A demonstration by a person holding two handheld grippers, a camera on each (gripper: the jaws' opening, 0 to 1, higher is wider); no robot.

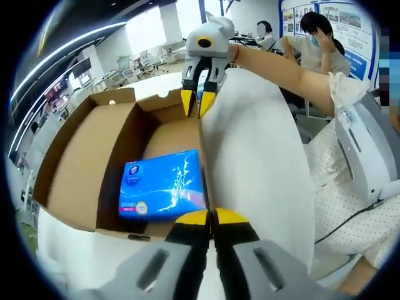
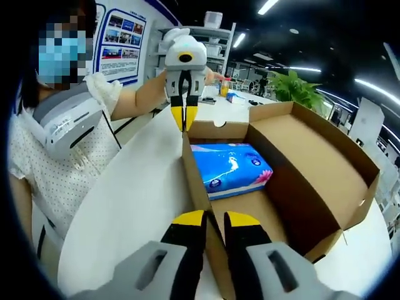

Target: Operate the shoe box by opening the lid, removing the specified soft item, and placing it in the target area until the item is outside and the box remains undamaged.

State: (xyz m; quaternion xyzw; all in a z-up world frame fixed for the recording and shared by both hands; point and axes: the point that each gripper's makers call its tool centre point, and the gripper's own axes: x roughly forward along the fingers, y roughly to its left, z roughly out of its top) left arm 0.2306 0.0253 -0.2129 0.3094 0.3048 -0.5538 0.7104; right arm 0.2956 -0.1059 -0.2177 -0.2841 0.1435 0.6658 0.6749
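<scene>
Both grippers, left (image 1: pixel 210 219) and right (image 2: pixel 214 220), clamped box (image 1: pixel 81 169) wall; tissue pack (image 1: pixel 164 185) lay inside, at 11 o'clock from left gripper.

The tissue pack's (image 1: pixel 164 186) printed lettering was too small to read. The box wall (image 1: pixel 204 164) hid the pack's near edge in the left gripper view. The wall posters (image 2: pixel 120 39) were blurred. The bench (image 2: pixel 125 206) ran off the right gripper view's lower edge.
</scene>
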